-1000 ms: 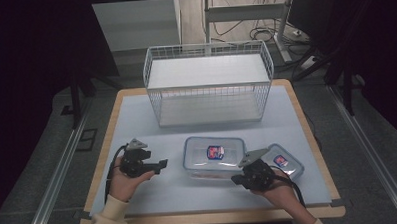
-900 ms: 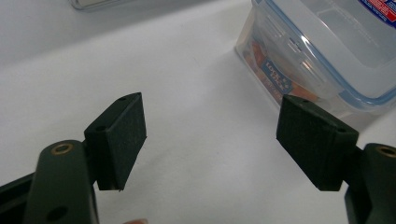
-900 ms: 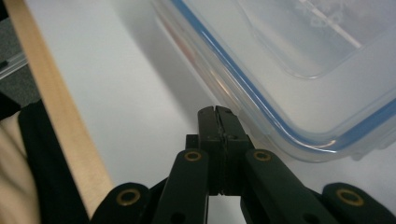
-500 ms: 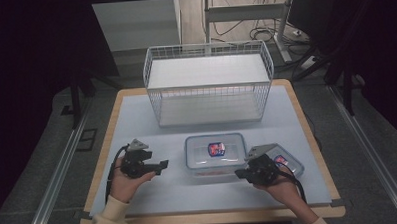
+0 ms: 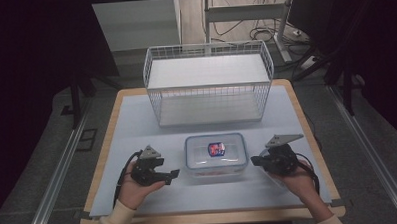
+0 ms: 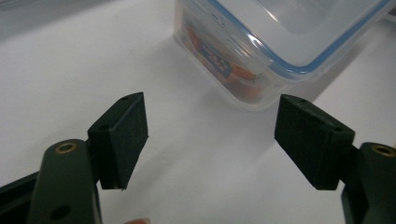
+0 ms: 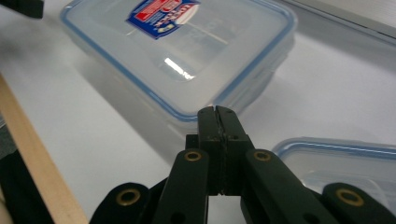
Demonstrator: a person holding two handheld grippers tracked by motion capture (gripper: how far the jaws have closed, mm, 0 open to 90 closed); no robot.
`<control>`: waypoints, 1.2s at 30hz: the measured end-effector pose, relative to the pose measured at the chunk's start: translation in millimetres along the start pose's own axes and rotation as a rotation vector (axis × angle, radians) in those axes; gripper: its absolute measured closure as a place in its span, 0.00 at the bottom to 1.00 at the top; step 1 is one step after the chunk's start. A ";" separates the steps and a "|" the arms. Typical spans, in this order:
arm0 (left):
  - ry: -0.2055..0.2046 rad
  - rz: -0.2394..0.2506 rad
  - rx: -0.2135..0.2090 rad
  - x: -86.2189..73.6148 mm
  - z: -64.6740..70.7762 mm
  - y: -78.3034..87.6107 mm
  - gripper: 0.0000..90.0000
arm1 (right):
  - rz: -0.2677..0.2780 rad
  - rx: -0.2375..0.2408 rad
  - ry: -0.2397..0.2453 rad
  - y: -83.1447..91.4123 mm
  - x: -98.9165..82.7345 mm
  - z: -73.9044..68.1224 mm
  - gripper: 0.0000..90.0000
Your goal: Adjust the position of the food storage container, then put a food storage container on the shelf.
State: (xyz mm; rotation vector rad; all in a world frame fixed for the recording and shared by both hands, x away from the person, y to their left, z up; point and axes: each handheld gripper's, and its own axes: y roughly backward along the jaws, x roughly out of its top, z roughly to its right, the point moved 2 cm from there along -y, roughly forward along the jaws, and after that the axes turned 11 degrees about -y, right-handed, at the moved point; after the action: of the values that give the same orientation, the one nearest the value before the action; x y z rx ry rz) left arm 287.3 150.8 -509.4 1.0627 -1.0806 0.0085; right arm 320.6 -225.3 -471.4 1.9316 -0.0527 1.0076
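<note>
Flanking the lidded container [image 5: 216, 157] at table centre: left hand-held gripper [image 5: 169, 175] at 9 o'clock, parted, empty; right hand-held gripper [image 5: 255, 161] at 3 o'clock, closed, empty; best squeeze level from both sides

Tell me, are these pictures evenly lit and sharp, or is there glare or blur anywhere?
High view: the table is bright, the room around it dark. Right gripper view: a glare spot sits on the box lid, and the shut right gripper looks soft. Left gripper view: the left gripper is sharp, the box slightly blurred.
</note>
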 end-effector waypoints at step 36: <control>0.197 0.098 -0.105 16.0 -12.0 -3.9 0.15 | 0.002 0.113 -0.252 -12.8 22.2 23.9 0.25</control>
State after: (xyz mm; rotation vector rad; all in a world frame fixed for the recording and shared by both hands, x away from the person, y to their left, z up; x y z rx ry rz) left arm 306.0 149.7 -501.4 0.8944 -0.9429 0.1313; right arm 355.5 -228.1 -471.4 2.1540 -0.1430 0.7778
